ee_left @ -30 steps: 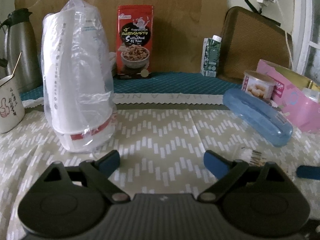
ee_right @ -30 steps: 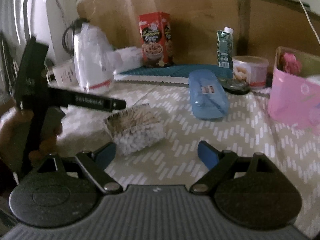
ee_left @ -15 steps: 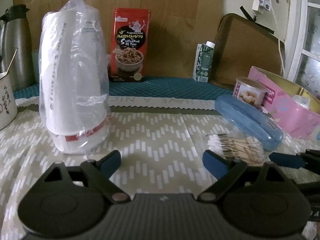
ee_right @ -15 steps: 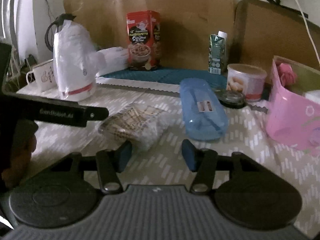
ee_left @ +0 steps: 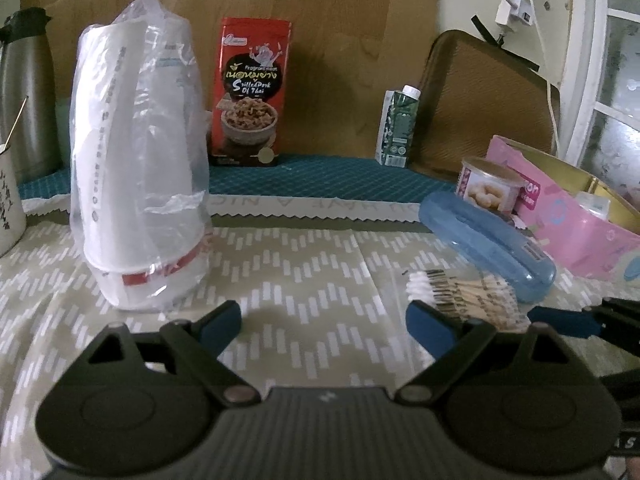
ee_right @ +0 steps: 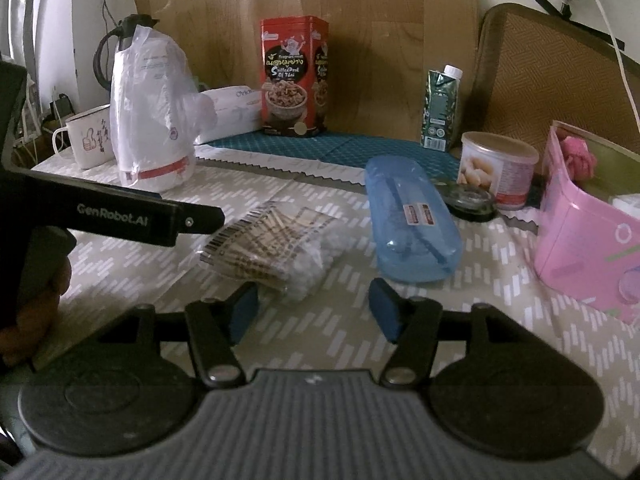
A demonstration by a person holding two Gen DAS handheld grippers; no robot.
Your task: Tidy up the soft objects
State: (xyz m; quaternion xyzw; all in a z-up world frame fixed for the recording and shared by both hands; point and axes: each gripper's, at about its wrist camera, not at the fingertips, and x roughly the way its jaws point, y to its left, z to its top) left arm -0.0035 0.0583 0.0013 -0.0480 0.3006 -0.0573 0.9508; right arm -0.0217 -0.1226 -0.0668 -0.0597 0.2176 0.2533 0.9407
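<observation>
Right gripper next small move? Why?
Probably ease the right gripper forward and slightly left, then close on the bag of cotton swabs. The bag lies flat on the tablecloth just ahead of the fingers, off toward the left one, and nothing is between them yet. They are opening now, which suits the bag's width. The left gripper is open and empty.

One bag of cotton swabs [ee_right: 276, 248], one blue case [ee_right: 412, 220], one red tin [ee_right: 294, 76] — one carton [ee_right: 440, 108], one can [ee_right: 498, 168], one mug [ee_right: 86, 142].
</observation>
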